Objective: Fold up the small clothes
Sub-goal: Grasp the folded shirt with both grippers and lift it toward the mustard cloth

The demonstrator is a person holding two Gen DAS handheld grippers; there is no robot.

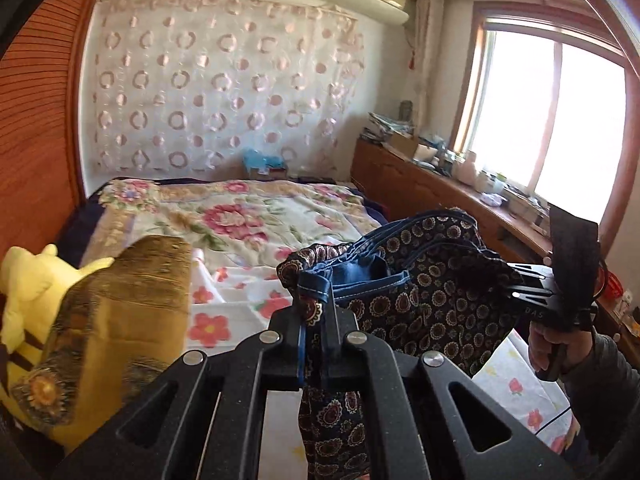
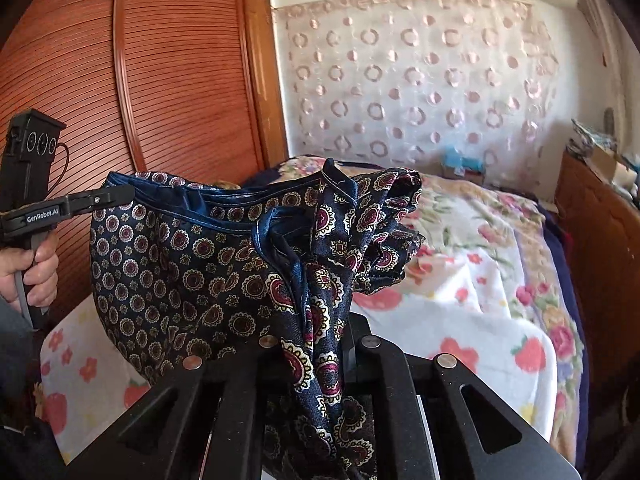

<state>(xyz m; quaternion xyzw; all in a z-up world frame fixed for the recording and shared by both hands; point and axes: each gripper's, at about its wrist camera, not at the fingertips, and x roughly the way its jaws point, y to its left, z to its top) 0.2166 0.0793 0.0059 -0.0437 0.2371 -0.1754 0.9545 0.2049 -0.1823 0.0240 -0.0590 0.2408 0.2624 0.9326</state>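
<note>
Here the bed [image 1: 248, 216] fills the room's middle, spread with a white blanket of pink and red flowers, a louvred wooden wardrobe [image 2: 168, 80] on one side and a long wooden cabinet [image 1: 448, 192] crowded with small items under the window on the other. A sheer curtain [image 1: 224, 92] with pink rings hangs on the back wall. Near the left wrist camera sits a gold patterned cushion [image 1: 120, 320] with a yellow plush toy [image 1: 28, 292] just beside it. Above the bed, clear of the blanket, hangs the garment [image 2: 192, 272], dark navy with a paisley and medallion print and a blue stitched waistband, stretched between the two tools. The left claw [image 1: 316, 332] is closed tight on one end of the waistband, cloth drooping below its fingers. The right claw [image 2: 316, 344] is likewise clamped shut on a bunched fold at the other end, with fabric spilling down between its arms. Each tool is gripped by a bare hand [image 2: 36, 268] at its handle.
</note>
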